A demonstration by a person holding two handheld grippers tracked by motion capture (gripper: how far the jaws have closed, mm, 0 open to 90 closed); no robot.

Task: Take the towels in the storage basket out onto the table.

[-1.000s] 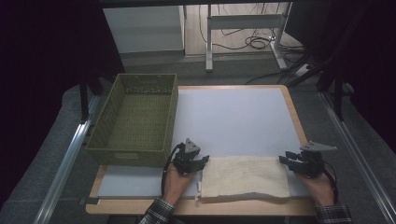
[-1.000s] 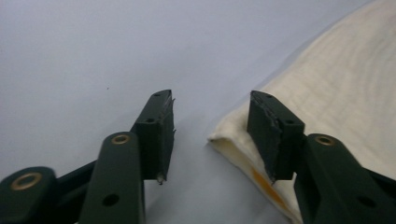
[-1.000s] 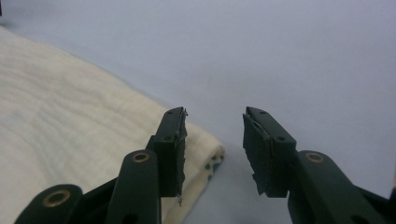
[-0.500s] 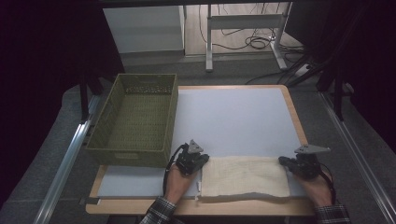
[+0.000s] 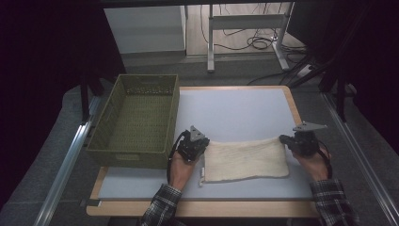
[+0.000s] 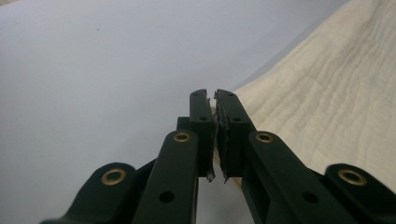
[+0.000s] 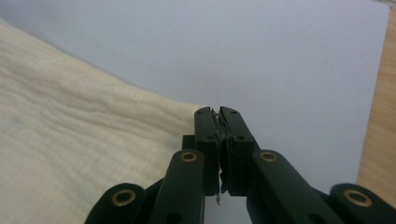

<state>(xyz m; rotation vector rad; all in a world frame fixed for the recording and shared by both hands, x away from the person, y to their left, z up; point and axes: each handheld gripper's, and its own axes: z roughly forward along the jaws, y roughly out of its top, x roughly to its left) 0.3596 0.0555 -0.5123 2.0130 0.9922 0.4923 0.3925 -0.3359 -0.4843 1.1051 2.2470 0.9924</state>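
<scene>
Cream cloth pinched at both far corners, stretched across the lower middle of the table.

The white table [image 5: 235, 108] fills mid-frame, green basket [image 5: 136, 120] at left, cloth [image 5: 247, 160] low centre. It looks light, soft and limp, so corners are the sensible hold. Left gripper [image 5: 195, 141] and right gripper [image 5: 294, 140] sit at its 2 upper corners. The high view hides the jaws; each gripper view shows them pressed together, seemingly on a sliver of cloth edge, left gripper [image 6: 214, 100], right gripper [image 7: 215, 112].
</scene>
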